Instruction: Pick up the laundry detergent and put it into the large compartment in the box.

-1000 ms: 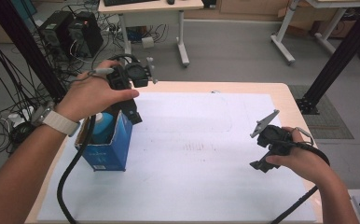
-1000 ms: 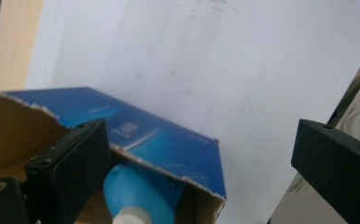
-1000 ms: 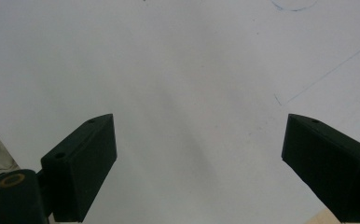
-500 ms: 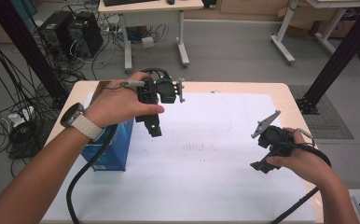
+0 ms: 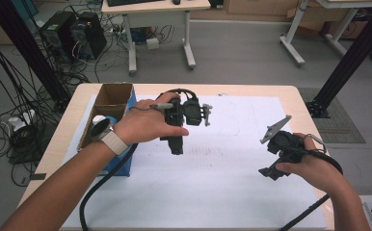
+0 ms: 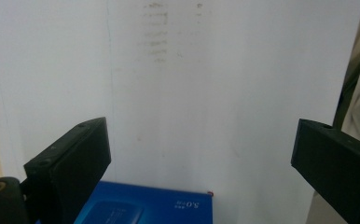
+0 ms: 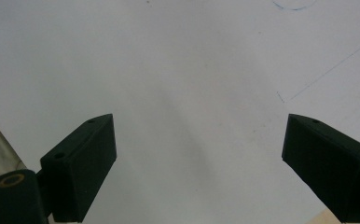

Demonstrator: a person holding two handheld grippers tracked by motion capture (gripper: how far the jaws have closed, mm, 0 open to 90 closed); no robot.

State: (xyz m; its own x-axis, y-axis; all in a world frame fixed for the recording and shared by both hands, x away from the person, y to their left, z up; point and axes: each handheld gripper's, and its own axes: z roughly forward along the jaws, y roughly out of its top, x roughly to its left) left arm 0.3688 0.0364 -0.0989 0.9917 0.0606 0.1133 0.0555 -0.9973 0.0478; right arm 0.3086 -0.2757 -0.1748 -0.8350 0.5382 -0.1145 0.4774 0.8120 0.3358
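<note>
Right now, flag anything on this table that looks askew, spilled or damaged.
Nothing looks spilled or broken. The blue box stands open-topped at the table's left edge, roughly square to it. The white sheet lies flat, with faint smudged marks near its middle. Both the left gripper and the right gripper are open, holding nothing.

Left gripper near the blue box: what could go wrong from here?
The left gripper hangs open and empty over the white sheet, its cable trailing past the blue box; a swing might drag or tip the box. The box sits near the table's left edge, so a knock could push it off.
</note>
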